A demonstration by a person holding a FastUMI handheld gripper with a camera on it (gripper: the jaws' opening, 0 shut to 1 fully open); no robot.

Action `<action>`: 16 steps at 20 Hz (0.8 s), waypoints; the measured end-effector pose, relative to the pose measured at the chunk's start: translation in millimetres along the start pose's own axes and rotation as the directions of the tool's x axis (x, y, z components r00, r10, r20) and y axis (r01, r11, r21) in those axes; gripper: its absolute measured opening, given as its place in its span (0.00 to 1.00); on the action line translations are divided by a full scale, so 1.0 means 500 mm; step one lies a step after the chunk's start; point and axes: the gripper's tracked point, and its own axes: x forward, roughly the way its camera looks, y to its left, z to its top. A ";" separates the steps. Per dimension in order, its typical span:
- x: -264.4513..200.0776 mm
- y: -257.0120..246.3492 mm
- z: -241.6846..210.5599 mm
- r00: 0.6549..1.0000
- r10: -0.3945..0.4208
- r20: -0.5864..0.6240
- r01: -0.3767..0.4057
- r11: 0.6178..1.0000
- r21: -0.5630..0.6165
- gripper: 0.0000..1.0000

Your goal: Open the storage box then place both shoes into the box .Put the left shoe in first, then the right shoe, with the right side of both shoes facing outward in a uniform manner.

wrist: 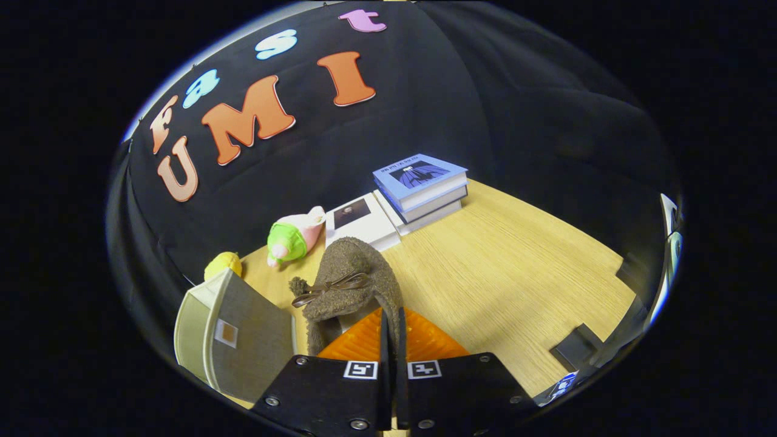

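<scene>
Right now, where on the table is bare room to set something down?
The table is bare beyond the gripper, which is shut on a shoe, from the books down to a black block. It is crowded by the box, toys and books.

Open table (516, 267) is left to the right of the tool (393, 340). The left is blocked by the storage box (237, 331), the far edge by books (419, 188) and toys (297, 240).

Nothing legible: the blue book's (420, 174) cover title is too small to read.
</scene>
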 end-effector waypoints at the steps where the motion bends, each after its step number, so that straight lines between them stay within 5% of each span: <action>1: -0.008 0.024 0.012 1.000 0.016 0.011 -0.016 1.000 -0.003 0.04; 16: -0.144 0.368 0.081 0.961 0.266 0.076 -0.265 0.964 -0.031 0.04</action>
